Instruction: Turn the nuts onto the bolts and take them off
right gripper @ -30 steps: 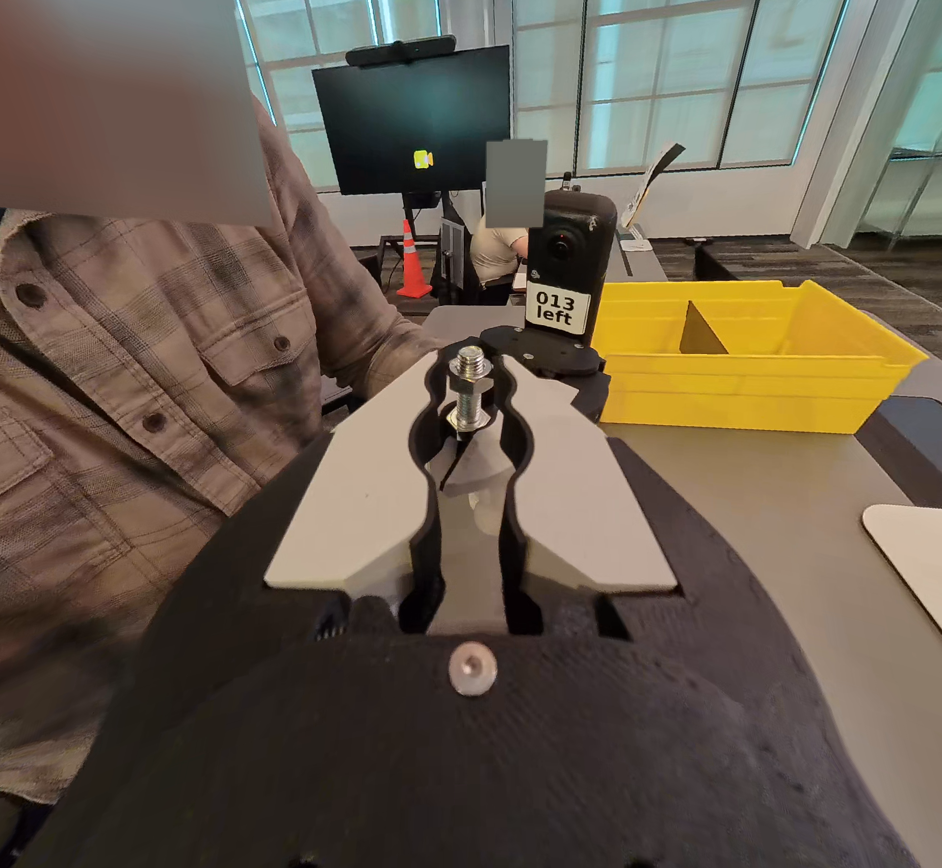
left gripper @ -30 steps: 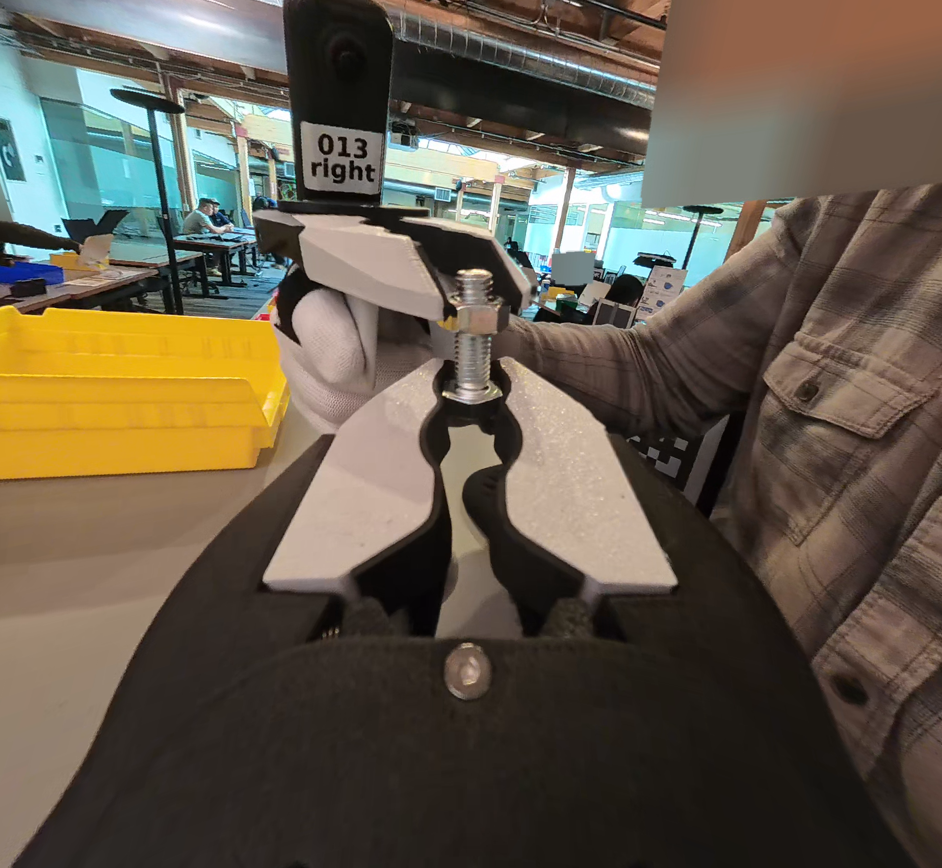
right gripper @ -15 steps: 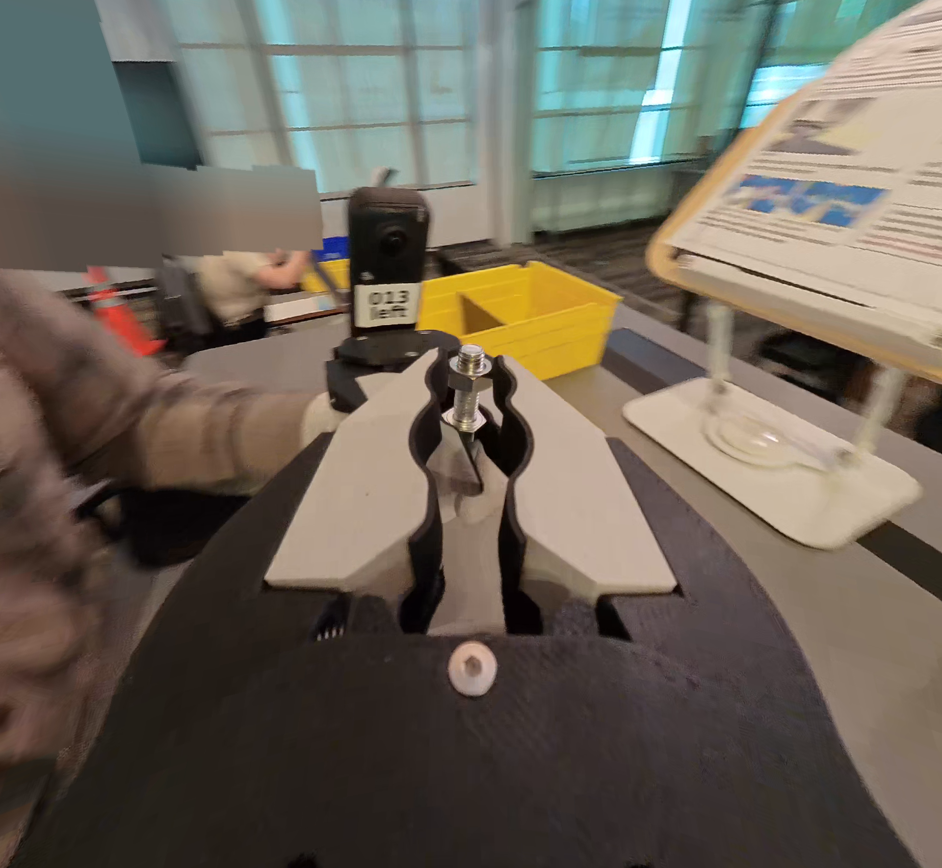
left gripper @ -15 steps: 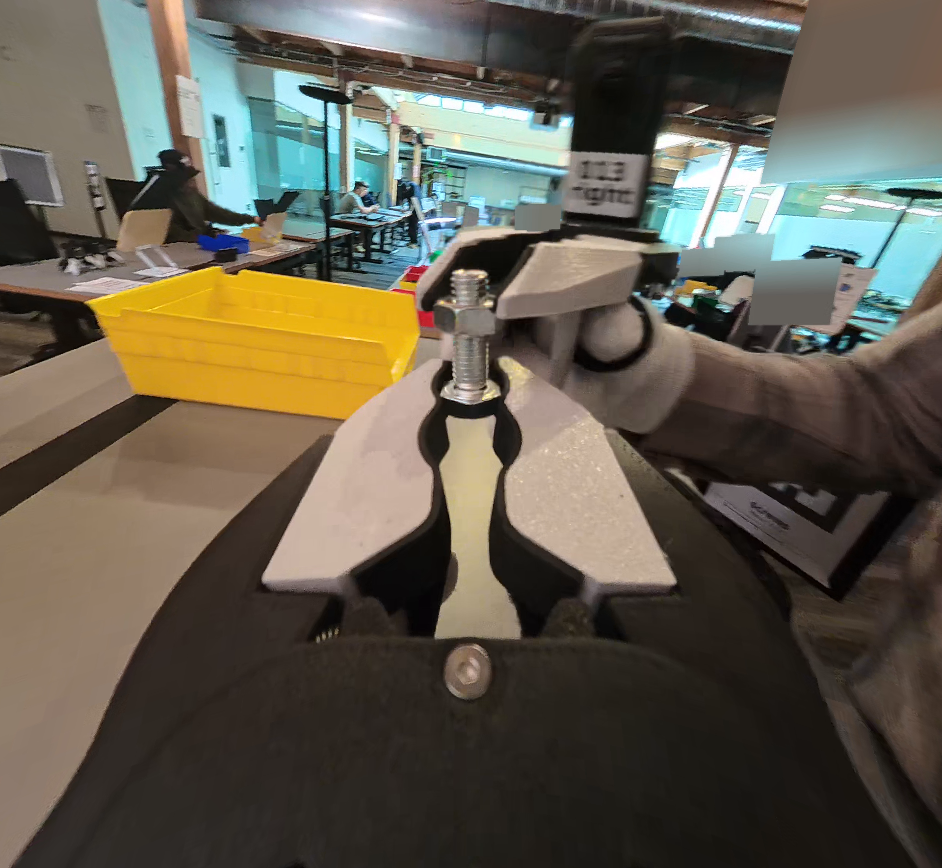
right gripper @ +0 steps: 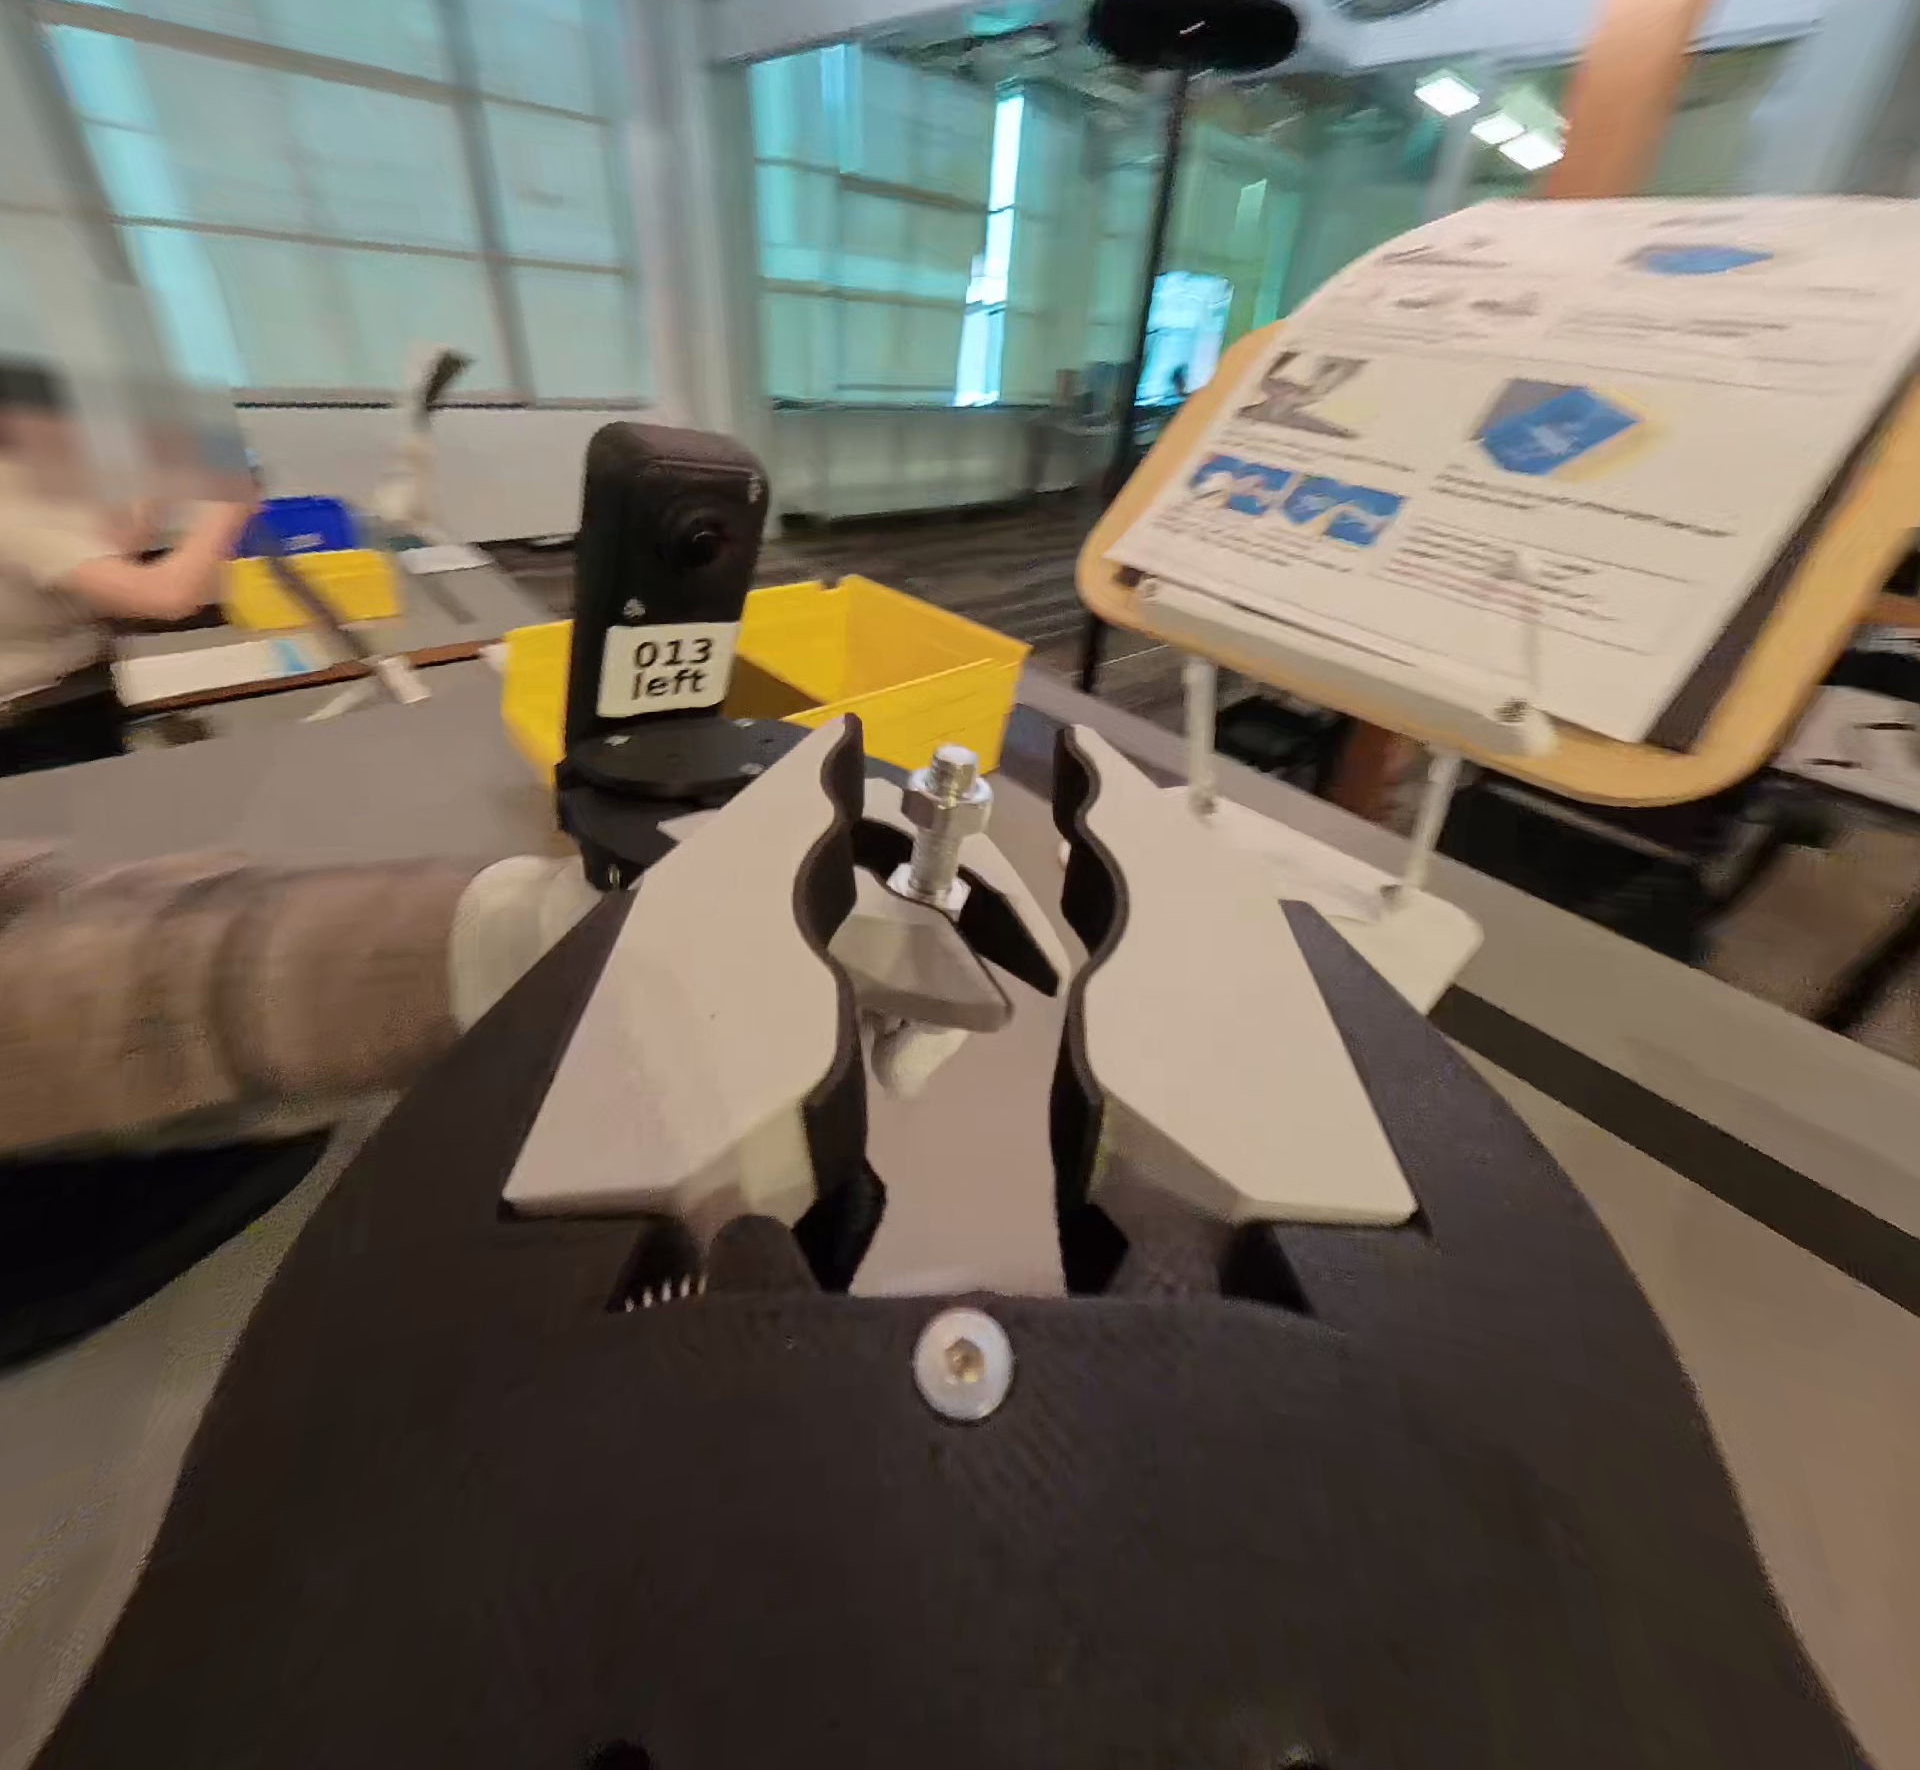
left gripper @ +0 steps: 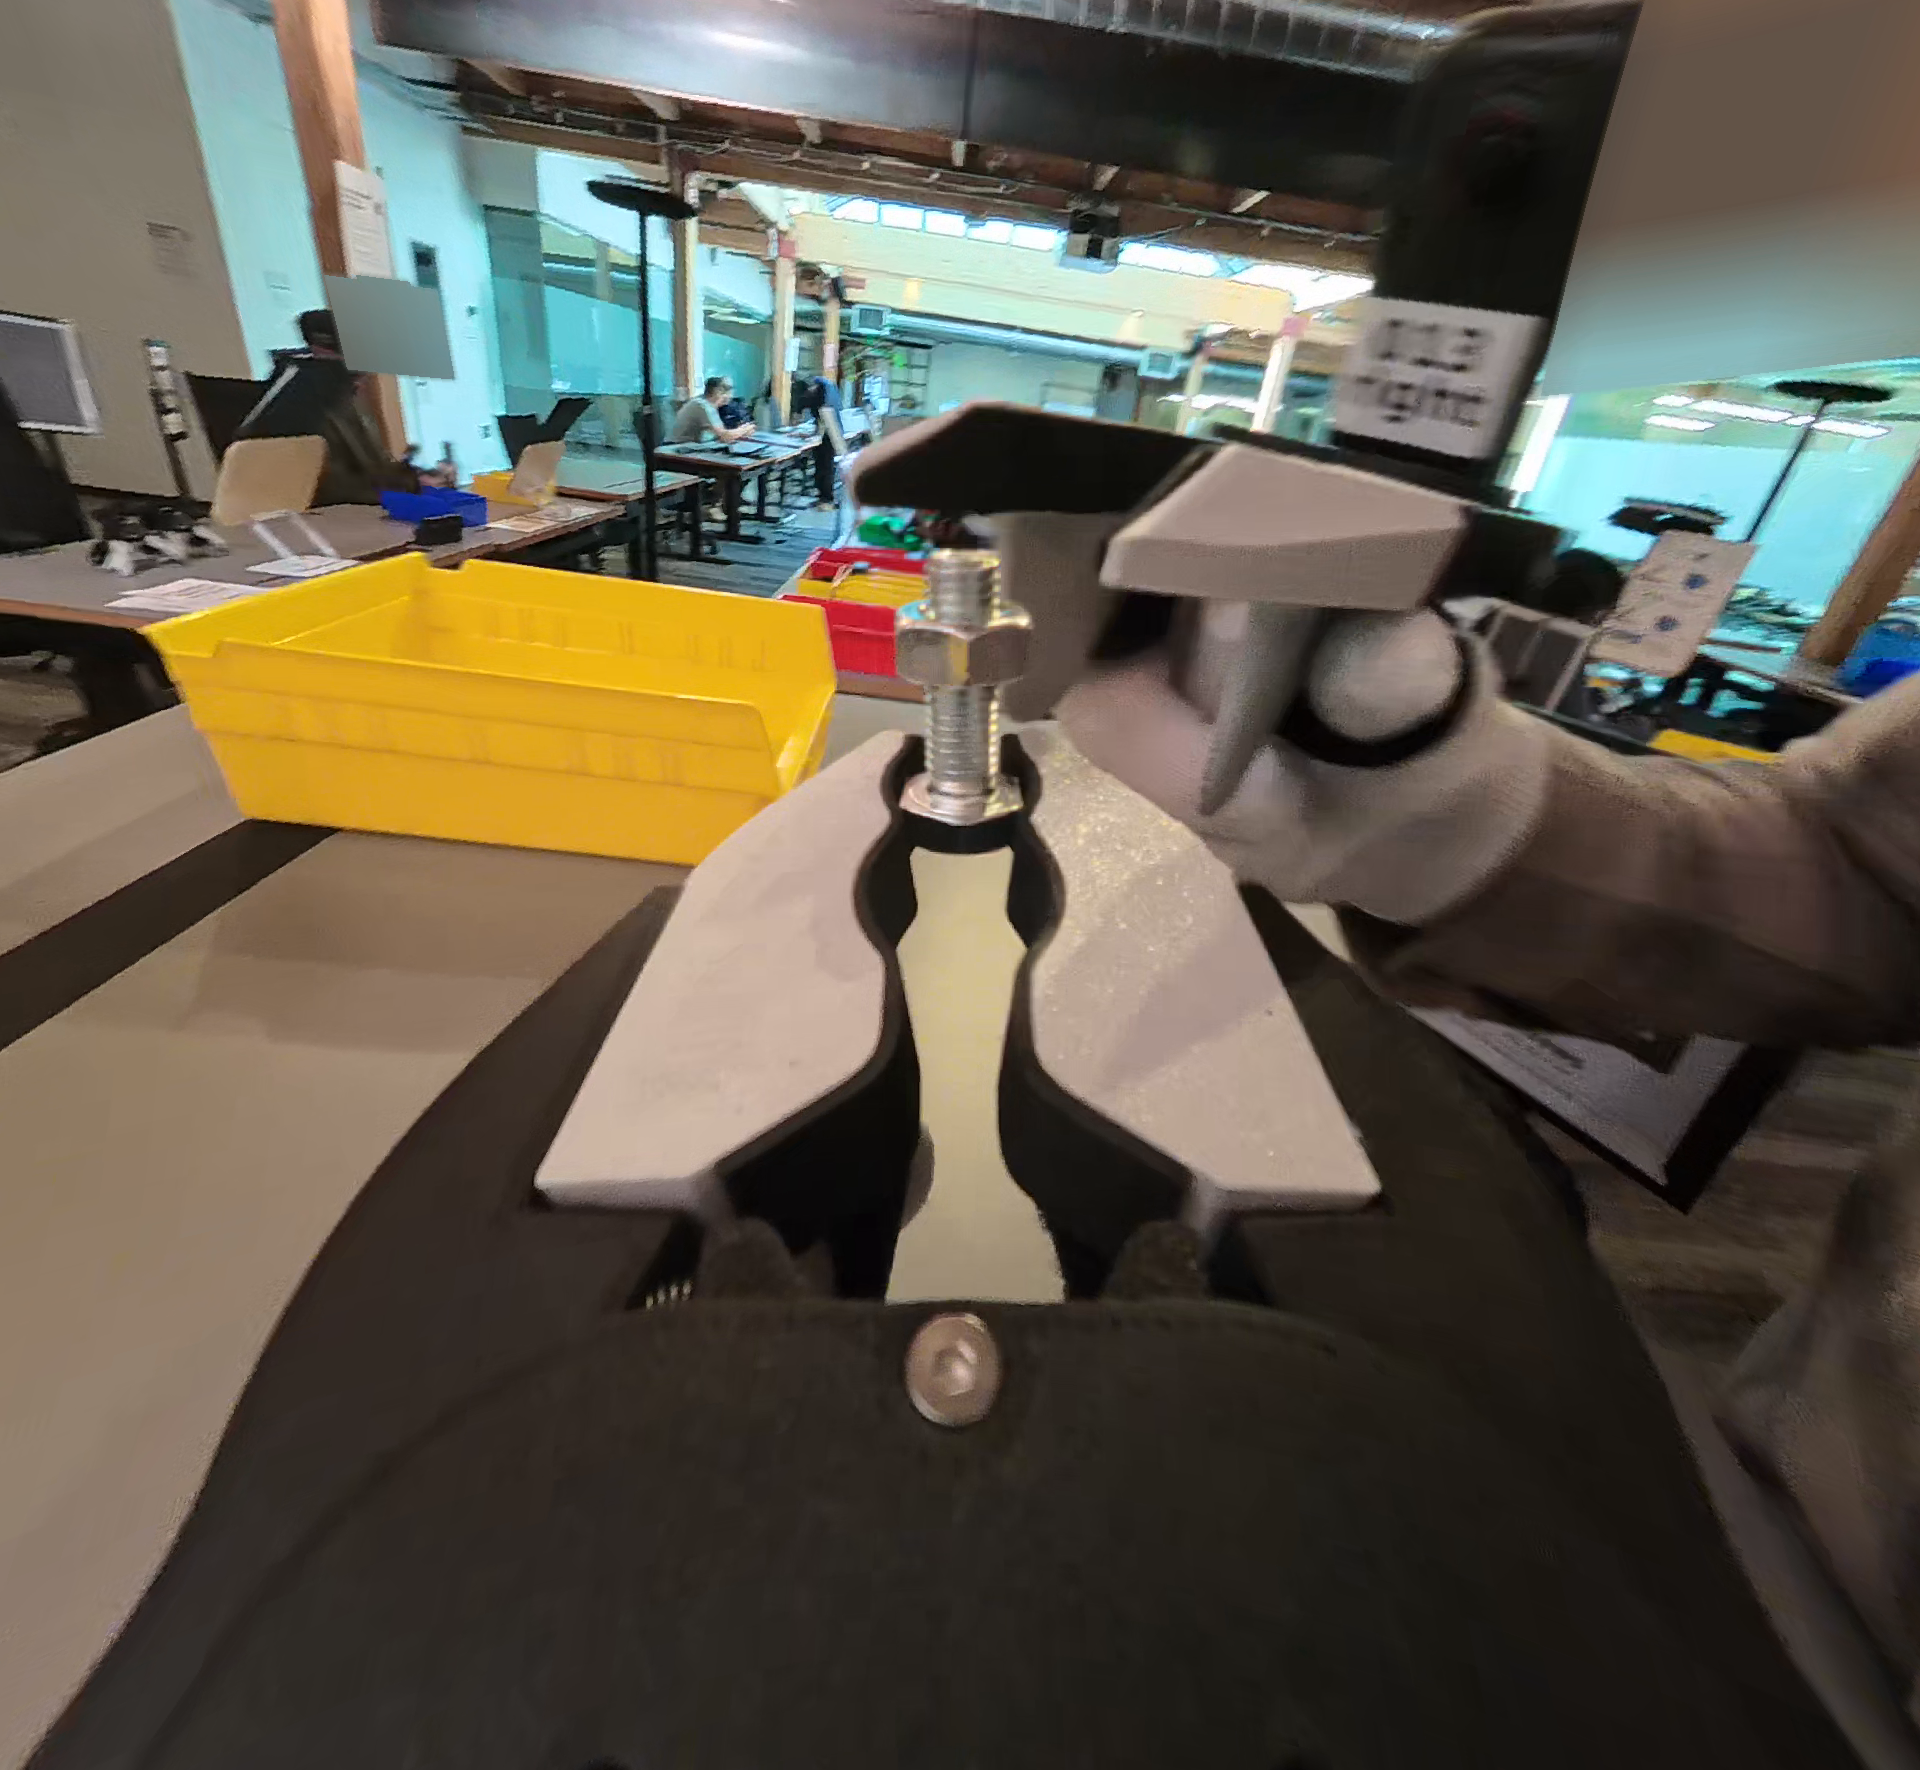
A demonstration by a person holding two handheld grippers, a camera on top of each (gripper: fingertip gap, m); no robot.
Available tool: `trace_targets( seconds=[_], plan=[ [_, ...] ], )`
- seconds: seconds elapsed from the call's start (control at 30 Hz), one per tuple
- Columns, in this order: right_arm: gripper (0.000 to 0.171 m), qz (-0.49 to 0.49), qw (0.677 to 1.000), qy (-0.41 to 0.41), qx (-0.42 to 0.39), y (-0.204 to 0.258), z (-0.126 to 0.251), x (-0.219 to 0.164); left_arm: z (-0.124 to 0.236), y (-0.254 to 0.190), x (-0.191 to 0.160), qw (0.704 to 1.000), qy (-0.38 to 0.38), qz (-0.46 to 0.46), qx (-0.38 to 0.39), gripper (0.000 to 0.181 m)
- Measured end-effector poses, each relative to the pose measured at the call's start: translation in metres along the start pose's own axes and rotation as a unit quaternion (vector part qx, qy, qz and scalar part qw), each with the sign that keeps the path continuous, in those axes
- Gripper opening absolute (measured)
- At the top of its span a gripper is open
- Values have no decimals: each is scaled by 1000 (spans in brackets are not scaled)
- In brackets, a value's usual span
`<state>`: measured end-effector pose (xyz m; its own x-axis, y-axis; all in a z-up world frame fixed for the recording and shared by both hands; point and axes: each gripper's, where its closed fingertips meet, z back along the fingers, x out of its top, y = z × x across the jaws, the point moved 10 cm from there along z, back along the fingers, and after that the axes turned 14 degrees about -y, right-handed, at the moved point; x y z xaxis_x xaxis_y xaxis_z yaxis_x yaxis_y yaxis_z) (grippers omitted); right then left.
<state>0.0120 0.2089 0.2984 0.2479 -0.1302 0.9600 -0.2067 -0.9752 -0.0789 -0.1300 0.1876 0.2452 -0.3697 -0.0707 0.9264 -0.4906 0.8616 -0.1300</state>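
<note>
A silver bolt (left gripper: 958, 744) stands upright with its head clamped in my left gripper (left gripper: 961, 801), which is shut on it. A hex nut (left gripper: 962, 650) sits on the thread near the top. My right gripper (left gripper: 1039, 536) is just right of and behind the nut, held by a white-gloved hand. In the right wrist view my right gripper (right gripper: 961, 754) is open. Its jaws stand apart on either side of the nut (right gripper: 945, 798) without touching it. The left gripper (right gripper: 930, 899) holds the bolt (right gripper: 928, 853) from below there.
A yellow bin (left gripper: 499, 692) stands on the grey table (left gripper: 208, 1045) behind and left of the bolt; it also shows in the right wrist view (right gripper: 894, 671). A tilted board with printed sheets (right gripper: 1507, 473) stands on a white base at the right. A person's sleeve (left gripper: 1662, 889) reaches in. My right fingertips sit around 5 cm from my left ones.
My right gripper was shut on the nut; now it has opened and let go. Both grippers have swung round together. My left gripper still holds the bolt.
</note>
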Motion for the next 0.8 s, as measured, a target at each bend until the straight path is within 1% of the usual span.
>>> trace_targets(
  seconds=[0.07, 0.13, 0.17, 0.3, 0.33, 0.43, 0.47, 0.67, 0.8],
  plan=[
    [38, -47, 994, 29, 92, -14, 0, 2, 0, -2, 2, 1000, -7, 11, -19, 14],
    [39, -85, 980, 37, 174, -25, 0, 1, -1, -6, 2, 999, -8, 19, -44, 14],
    [42, -104, 971, 51, 209, -30, -1, -1, -1, -7, 2, 998, -9, 22, -52, 14],
    [37, -143, 944, 49, 293, -40, -7, -7, -3, -12, 2, 996, -7, 29, -81, 14],
    [34, -145, 940, 46, 306, -41, -9, -8, -3, -12, 2, 996, -7, 31, -85, 14],
    [18, -158, 926, 43, 340, -40, -14, -11, -2, -12, 2, 996, -6, 30, -86, 14],
    [16, -159, 925, 40, 343, -40, -15, -11, -2, -11, 2, 996, -8, 32, -86, 14],
    [16, -161, 921, 43, 351, -41, -17, -13, -1, -10, 2, 996, -6, 29, -84, 14],
    [15, -146, 937, 47, 313, -40, -17, -14, 0, -6, 2, 998, -7, 20, -57, 14]
  ],
)
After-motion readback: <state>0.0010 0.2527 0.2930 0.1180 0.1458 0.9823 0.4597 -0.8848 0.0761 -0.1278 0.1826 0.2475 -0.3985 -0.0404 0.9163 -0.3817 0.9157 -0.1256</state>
